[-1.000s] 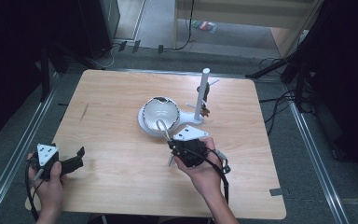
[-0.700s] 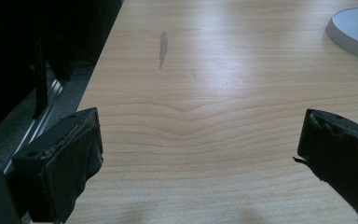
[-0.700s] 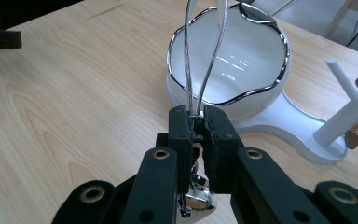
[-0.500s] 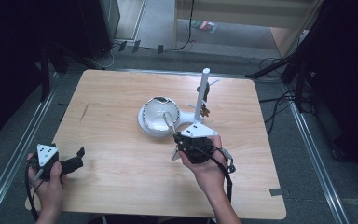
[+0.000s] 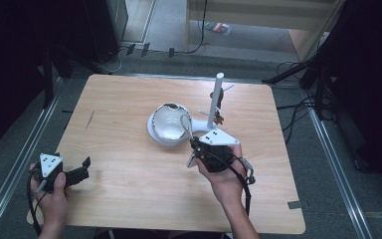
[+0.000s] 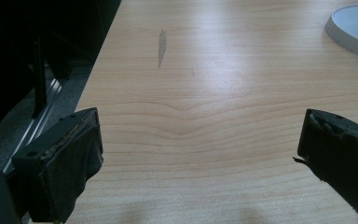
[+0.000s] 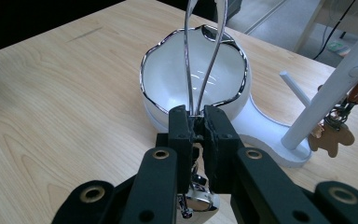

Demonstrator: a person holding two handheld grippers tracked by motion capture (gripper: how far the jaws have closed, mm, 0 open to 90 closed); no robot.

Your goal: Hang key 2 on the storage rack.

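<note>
A white bowl [image 5: 166, 124] with a silver rim sits mid-table on a white base, which also carries an upright white post [image 5: 215, 99]. My right gripper [image 5: 195, 145] is just in front of the bowl, shut on a thin silver wire loop [image 7: 186, 65]. The loop rises from the jaws and arches over the bowl [image 7: 168, 79]. A shiny silver piece hangs below the right gripper [image 7: 196, 116], partly hidden by the jaws. My left gripper [image 5: 83, 168] rests at the table's front left corner. There the left gripper [image 6: 200, 154] is wide open with bare wood between its jaws.
A brown charm [image 7: 328, 137] hangs from a peg on the post [image 7: 335, 88]. The edge of the white base [image 6: 354, 28] lies far ahead of the left gripper. A dark scuff [image 6: 161, 44] marks the wood. Cables run on the floor around the table.
My right gripper has moved a little to the right and away from the person, with the wire loop in it. The left gripper has stayed put.
</note>
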